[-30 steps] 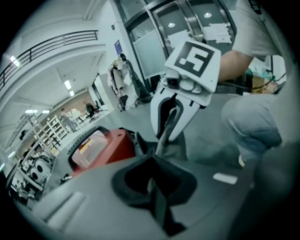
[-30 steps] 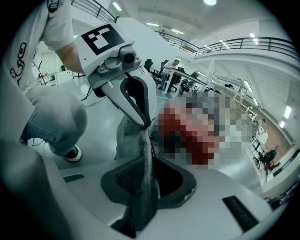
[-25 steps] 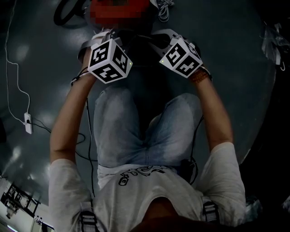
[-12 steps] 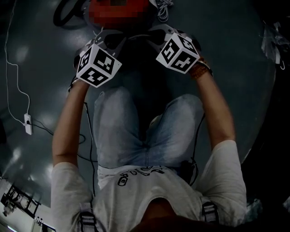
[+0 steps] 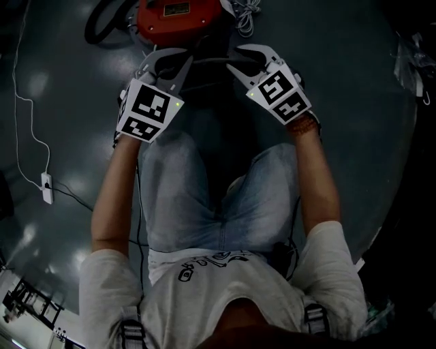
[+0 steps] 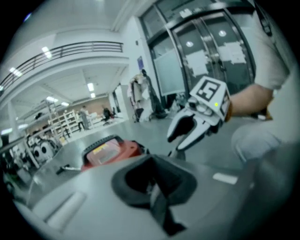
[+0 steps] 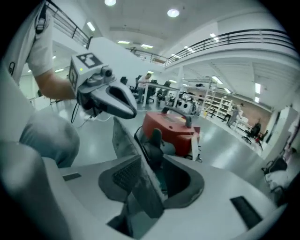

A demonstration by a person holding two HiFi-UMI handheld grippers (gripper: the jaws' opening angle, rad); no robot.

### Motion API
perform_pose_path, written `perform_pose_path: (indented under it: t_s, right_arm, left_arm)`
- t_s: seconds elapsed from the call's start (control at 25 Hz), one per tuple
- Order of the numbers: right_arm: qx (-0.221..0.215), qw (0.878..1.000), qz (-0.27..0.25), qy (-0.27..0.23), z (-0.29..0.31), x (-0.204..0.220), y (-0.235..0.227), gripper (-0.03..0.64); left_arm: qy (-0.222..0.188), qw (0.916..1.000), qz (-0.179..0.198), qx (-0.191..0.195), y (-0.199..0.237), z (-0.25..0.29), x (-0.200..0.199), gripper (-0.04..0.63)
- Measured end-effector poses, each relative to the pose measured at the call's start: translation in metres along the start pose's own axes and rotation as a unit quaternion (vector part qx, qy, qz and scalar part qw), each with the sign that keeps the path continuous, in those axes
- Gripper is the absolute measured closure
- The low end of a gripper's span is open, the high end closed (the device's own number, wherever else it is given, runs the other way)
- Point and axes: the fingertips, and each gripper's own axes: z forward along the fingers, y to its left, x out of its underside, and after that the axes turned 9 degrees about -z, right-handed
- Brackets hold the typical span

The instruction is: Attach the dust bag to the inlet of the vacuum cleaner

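The red vacuum cleaner [image 5: 178, 15] stands on the floor ahead of my knees, also visible in the left gripper view [image 6: 110, 152] and the right gripper view [image 7: 171, 126]. A flat grey dust bag [image 7: 123, 140] stretches between the two grippers and appears edge-on in the left gripper view [image 6: 159, 206]. My left gripper [image 5: 178, 61] [image 6: 154, 187] [image 7: 126, 110] is shut on the bag's far edge. My right gripper [image 5: 240, 60] [image 7: 150, 178] [image 6: 185, 136] has just been opening its jaws; the bag lies between them, off the ribbed pad.
A black hose [image 5: 102, 20] curls left of the vacuum. A white power strip [image 5: 44, 185] and its cable lie on the grey floor at the left. My jeans-clad legs [image 5: 204, 191] fill the space below the grippers. Shelving and people stand far off.
Both grippers have lifted slightly away from the vacuum. The left one has rolled so a single marker face shows. The right gripper's jaws have spread apart.
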Motion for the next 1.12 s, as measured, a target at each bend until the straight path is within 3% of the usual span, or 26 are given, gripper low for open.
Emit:
perform_pose_path:
  t_s: [0.08,0.16,0.28,0.36,0.52,0.64,0.92,1.12]
  right_arm:
    - [0.048,0.996,0.06,-0.047,-0.026,-0.011,-0.013,0.495]
    - [0.092,0.982,0.124,-0.108,-0.05,-0.03,-0.025,0.497]
    - [0.133,0.956,0.19,-0.18,-0.064,-0.054,-0.028,0.552]
    - [0.153,0.947,0.207,-0.193,-0.06,-0.056,-0.021,0.574]
    - [0.176,0.938,0.228,-0.19,-0.049,-0.041,-0.005,0.606]
    - [0.186,0.936,0.224,-0.196,-0.051,-0.04,0.005,0.606]
    - [0.193,0.936,0.211,-0.205,-0.054,-0.047,0.014,0.606]
    - [0.196,0.931,0.221,-0.213,-0.058,-0.047,0.012,0.606]
  left_arm:
    - [-0.049,0.9966,-0.065,-0.013,-0.003,-0.01,-0.016,0.591]
    - [-0.099,0.9873,-0.117,-0.041,-0.003,-0.018,-0.033,0.591]
    - [-0.167,0.9638,-0.187,-0.092,-0.005,-0.026,-0.048,0.592]
    - [-0.19,0.9506,-0.216,-0.117,-0.012,-0.026,-0.045,0.592]
    - [-0.176,0.9549,-0.206,-0.121,-0.033,-0.017,-0.031,0.592]
    - [-0.179,0.9523,-0.217,-0.118,-0.037,-0.022,-0.027,0.592]
    - [-0.177,0.9599,-0.181,-0.121,-0.036,-0.014,-0.033,0.592]
    - [-0.173,0.963,-0.175,-0.109,-0.044,-0.009,-0.035,0.592]
